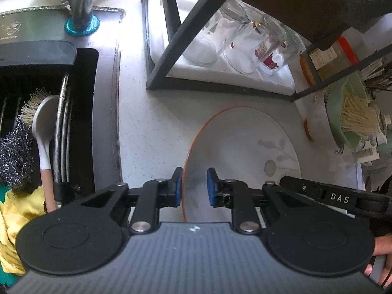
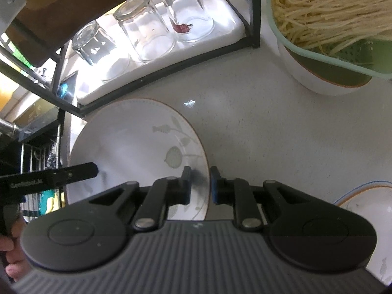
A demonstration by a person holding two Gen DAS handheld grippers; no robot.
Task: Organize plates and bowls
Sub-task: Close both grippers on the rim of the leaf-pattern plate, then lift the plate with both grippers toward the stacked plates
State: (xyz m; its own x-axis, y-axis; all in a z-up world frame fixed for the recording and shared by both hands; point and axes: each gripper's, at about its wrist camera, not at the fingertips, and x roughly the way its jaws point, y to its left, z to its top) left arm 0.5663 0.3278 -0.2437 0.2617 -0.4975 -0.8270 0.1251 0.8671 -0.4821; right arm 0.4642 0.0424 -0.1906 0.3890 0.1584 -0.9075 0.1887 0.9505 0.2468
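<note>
Meanwhile, on a kitchen counter beside the sink:

Left wrist view: the left gripper [image 1: 194, 185] straddles the near-left rim of the plate [image 1: 241, 144], its blue pads apart, one outside the orange edge, one over the plate; no clamp visible yet.

Plate's place: flat on the pale counter [image 1: 152, 127], just in front of the black rack [image 1: 186, 24] holding upturned glasses [image 1: 235, 41].

Right wrist view: the right gripper [image 2: 199, 185] straddles the plate's [image 2: 137, 144] right rim, fingers apart with the edge in the gap.

Neighbours: a bowl of noodles [image 2: 325, 36] stands well to the right; a second dish [image 2: 367, 201] peeks in at the lower right.

Doing it well, as a judgement: close both claws squarely on opposite rims before lifting, keep the plate level, and clear the rack's lower bar.
</note>
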